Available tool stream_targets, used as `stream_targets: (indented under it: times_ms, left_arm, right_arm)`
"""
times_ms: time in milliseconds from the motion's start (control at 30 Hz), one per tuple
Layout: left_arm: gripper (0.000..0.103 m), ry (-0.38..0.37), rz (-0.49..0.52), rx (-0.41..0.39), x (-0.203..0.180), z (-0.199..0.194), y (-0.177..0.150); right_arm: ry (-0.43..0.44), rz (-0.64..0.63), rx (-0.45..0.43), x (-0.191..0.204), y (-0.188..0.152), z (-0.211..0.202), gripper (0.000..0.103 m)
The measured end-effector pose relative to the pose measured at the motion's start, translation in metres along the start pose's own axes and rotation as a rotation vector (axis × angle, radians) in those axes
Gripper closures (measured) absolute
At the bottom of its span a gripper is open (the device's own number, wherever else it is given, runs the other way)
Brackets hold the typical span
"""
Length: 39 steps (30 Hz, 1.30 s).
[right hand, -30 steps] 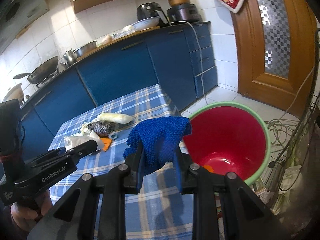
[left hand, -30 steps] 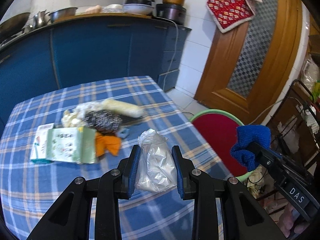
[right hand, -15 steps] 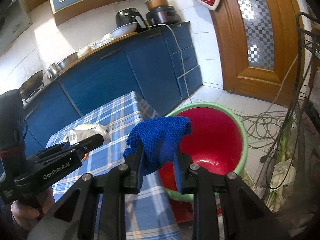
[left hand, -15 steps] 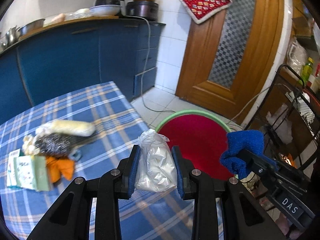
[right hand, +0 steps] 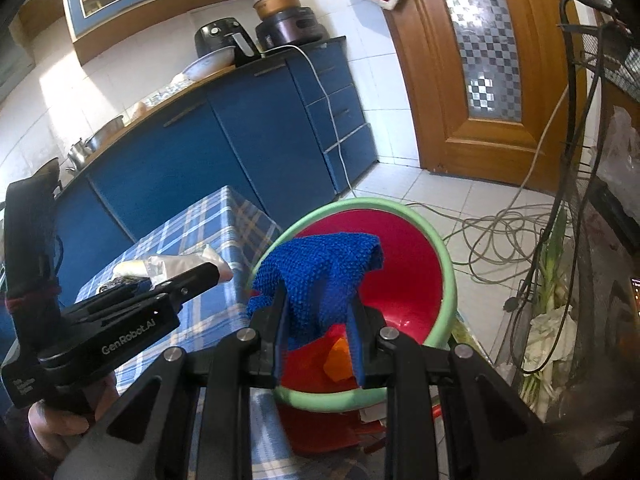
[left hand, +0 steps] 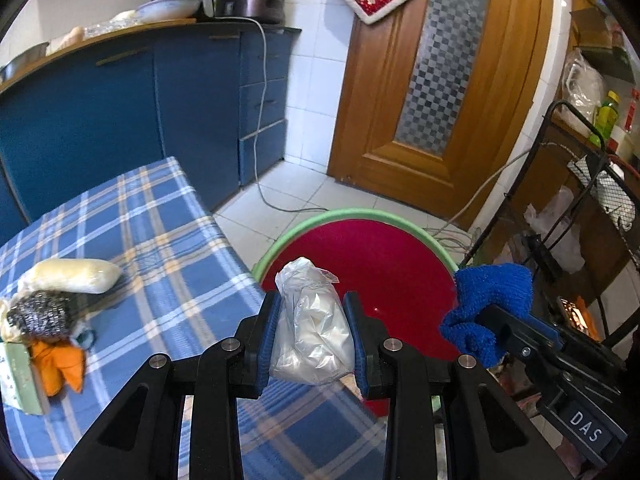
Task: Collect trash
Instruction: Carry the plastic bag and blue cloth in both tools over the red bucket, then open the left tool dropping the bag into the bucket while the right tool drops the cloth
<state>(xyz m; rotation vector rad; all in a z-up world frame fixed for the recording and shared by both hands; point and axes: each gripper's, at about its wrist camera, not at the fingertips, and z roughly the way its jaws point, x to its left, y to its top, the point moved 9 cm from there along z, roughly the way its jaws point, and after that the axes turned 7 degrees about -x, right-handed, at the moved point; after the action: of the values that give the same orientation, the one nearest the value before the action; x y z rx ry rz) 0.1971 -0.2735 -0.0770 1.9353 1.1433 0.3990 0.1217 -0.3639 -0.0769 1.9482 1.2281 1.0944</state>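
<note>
My left gripper is shut on a crumpled clear plastic bag, held over the table's right edge, just in front of the red bin with a green rim. My right gripper is shut on a blue knitted cloth and hangs over that bin. An orange scrap lies at the bin's bottom. In the left wrist view the right gripper holds the blue cloth at the bin's right side. In the right wrist view the left gripper holds the bag above the table.
On the blue checked tablecloth lie a pale roll, a steel scourer, an orange scrap and a green carton. Cables trail on the tiled floor. A wire rack stands right; blue cabinets behind.
Both grippers have swung right, away from the table's trash pile toward the red bin. The bag now hangs at the table's edge and the blue cloth over the bin's opening.
</note>
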Motion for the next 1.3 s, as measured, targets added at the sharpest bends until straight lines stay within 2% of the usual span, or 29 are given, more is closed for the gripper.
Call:
stream_targets:
  times_ms: [433, 533, 567, 900, 1133, 1300]
  left_arm:
    - [0.069, -0.040, 0.030, 0.054, -0.013, 0.030, -0.011]
    - [0.051, -0.035, 0.034, 0.052, -0.014, 0.031, -0.010]
    - [0.049, -0.031, 0.033, 0.046, -0.014, 0.030, -0.010]
    - [0.049, 0.002, 0.018, 0.026, -0.003, 0.023, -0.007]
    - [0.049, 0.032, -0.001, 0.018, 0.009, 0.015, -0.009]
    - [0.049, 0.042, -0.020, 0.005, 0.016, 0.006, -0.008]
  right_arm:
    - [-0.024, 0.023, 0.035, -0.016, -0.008, 0.015, 0.076]
    - [-0.030, 0.028, 0.037, -0.018, -0.010, 0.017, 0.076]
    - [-0.032, 0.029, 0.037, -0.019, -0.010, 0.017, 0.076]
    - [-0.036, 0.031, 0.052, -0.022, -0.014, 0.025, 0.075]
    - [-0.022, 0.047, 0.078, -0.023, -0.020, 0.032, 0.062]
    - [-0.015, 0.051, 0.065, -0.021, -0.017, 0.029, 0.052]
